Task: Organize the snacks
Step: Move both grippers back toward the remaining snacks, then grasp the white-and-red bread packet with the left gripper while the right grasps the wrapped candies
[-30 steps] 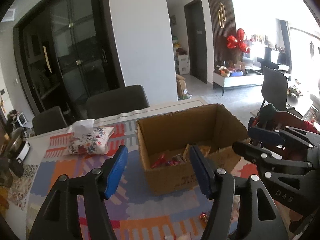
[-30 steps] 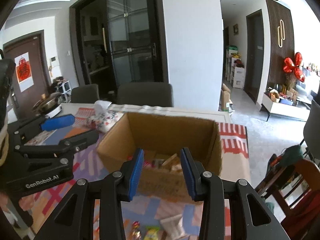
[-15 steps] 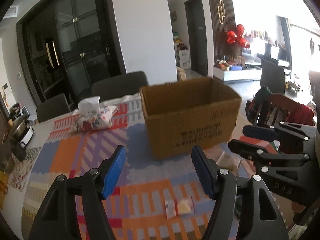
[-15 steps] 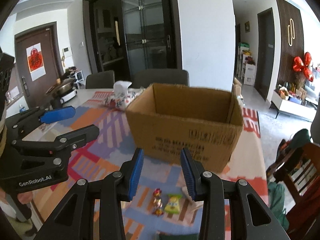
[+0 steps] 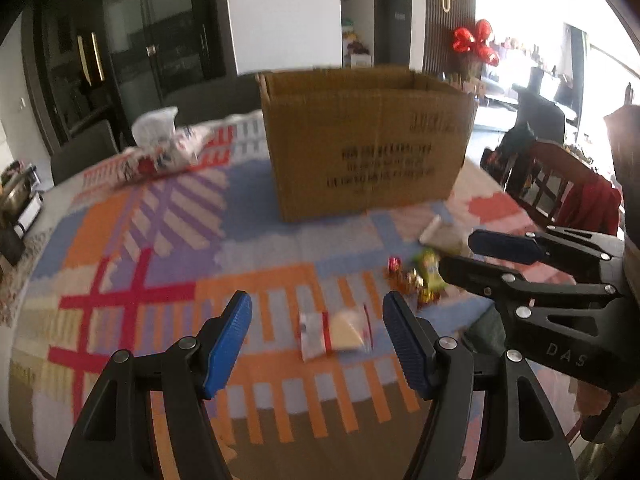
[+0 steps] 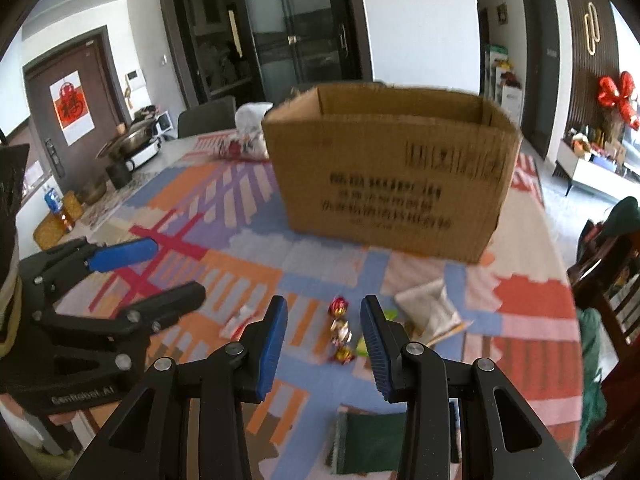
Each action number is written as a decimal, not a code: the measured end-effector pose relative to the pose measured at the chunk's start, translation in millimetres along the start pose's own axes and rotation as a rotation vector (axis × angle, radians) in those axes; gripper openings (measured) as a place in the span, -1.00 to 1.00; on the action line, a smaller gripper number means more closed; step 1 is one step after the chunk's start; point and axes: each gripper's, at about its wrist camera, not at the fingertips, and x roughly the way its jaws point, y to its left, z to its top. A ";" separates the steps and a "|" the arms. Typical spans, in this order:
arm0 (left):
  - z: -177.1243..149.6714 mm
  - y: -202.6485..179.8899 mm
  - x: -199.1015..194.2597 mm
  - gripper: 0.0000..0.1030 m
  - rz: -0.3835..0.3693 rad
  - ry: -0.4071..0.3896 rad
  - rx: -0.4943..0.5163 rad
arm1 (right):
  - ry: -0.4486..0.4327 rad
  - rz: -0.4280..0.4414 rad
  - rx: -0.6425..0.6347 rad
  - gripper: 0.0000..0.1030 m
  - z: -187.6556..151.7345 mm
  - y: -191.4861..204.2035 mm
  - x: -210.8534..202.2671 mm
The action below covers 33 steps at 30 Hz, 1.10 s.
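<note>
One patterned tablecloth (image 6: 224,264), cardboard box (image 6: 392,176) upon it — dark glass doors (image 6: 280,28) behind.

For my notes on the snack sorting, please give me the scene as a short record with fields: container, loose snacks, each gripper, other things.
container: cardboard box, open top, upright on the patterned tablecloth
loose snacks: clear packet; foil candies; green packet; pale packet, all in front of the box
left gripper: open, empty, above the clear packet
right gripper: open, empty, above the foil candies
other things: floral tissue pouch left of the box
</note>
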 end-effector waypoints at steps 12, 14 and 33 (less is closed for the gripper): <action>-21.9 1.2 46.7 0.30 -0.050 0.139 -0.047 | 0.086 0.008 0.039 -0.23 -17.5 -9.1 36.2; -23.7 2.0 54.6 0.30 -0.056 0.155 -0.060 | 0.095 0.008 0.034 -0.23 -18.1 -8.5 40.7; -24.5 6.2 79.7 -0.15 -0.078 0.161 -0.122 | 0.150 -0.008 0.035 -0.31 -14.3 -8.4 74.9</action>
